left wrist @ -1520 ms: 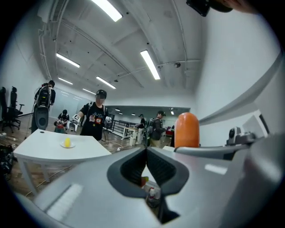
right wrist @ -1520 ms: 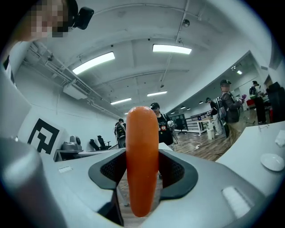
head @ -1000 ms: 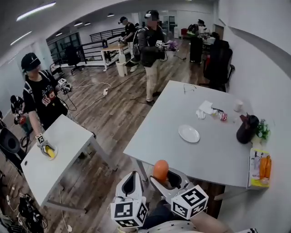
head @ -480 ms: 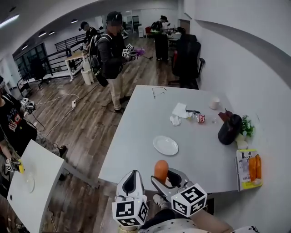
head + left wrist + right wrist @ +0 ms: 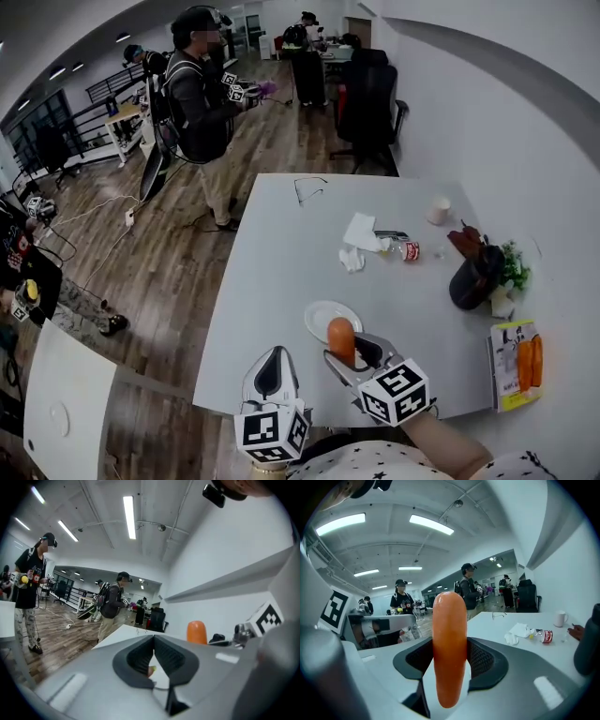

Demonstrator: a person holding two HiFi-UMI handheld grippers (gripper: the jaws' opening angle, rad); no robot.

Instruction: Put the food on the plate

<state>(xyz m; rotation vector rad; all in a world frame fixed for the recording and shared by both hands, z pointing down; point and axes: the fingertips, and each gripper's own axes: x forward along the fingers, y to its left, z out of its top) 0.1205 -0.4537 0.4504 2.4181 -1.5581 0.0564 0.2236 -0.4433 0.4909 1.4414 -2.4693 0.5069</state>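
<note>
My right gripper is shut on an orange carrot-like piece of food, held upright. In the right gripper view the food stands clamped between the two dark pads of that gripper. A white plate lies on the grey table near its front edge, and the food hangs over the plate's near right part. My left gripper is lower left, off the table's front edge. In the left gripper view its jaws meet with nothing held, and the food shows to the right.
Crumpled tissues, a small can, a paper cup, glasses, a dark vase with a plant and a pack of carrots sit on the table. A person stands beyond its far left corner. An office chair stands behind.
The table and plate have come closer in the head view. My right gripper has carried the food forward over the plate's near side. The left gripper stays shut and low.
</note>
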